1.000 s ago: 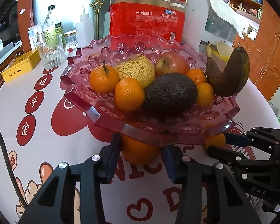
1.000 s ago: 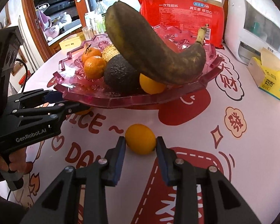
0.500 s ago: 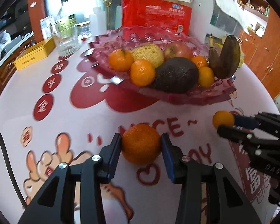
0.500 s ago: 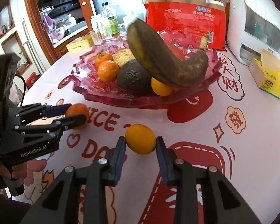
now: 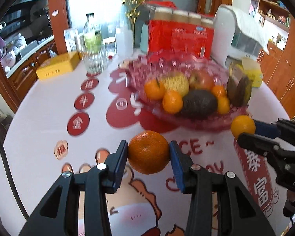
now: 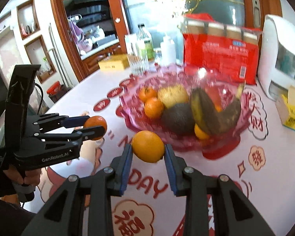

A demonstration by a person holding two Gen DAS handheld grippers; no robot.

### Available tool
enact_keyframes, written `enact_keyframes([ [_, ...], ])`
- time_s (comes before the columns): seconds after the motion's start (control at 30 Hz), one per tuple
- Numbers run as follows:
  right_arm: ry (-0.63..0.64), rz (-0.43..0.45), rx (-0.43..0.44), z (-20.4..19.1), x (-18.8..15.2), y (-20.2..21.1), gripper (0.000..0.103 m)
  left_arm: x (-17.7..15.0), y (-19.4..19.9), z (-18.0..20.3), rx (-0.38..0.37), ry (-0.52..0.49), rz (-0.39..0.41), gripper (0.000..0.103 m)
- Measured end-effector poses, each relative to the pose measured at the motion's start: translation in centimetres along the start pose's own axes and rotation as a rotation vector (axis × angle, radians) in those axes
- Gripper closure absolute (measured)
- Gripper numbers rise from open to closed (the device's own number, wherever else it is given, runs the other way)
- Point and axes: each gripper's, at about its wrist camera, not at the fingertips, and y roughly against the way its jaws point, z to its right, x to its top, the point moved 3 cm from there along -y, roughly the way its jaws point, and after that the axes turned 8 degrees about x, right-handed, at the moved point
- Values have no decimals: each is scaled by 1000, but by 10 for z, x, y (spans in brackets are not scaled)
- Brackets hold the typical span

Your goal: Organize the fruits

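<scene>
My left gripper [image 5: 148,151] is shut on a deep orange mandarin [image 5: 148,151] and holds it above the tablecloth; it also shows in the right wrist view [image 6: 95,127]. My right gripper [image 6: 148,151] is shut on a yellow-orange citrus fruit [image 6: 148,146], which also shows in the left wrist view [image 5: 243,126]. Both are in front of the pink glass fruit bowl [image 5: 194,122] [image 6: 186,140], which holds mandarins, a pear, an apple, an avocado [image 5: 199,103] and a dark banana [image 6: 210,114].
Behind the bowl stand a red pack of paper cups [image 5: 181,36], a white appliance [image 6: 283,59], a glass [image 5: 93,60], bottles and a yellow box [image 5: 58,65]. A yellow carton [image 6: 292,111] sits at the right. The round table drops off at the left edge.
Both grippers have lifted their fruit off the table and risen back from the bowl. The view now looks down into the bowl from higher up.
</scene>
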Motion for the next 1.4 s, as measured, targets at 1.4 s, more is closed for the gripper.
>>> enact_keyframes([
  [1.4, -149, -19, -109, 22, -14, 13, 65, -50, -3, -84, 5, 325, -220, 25],
])
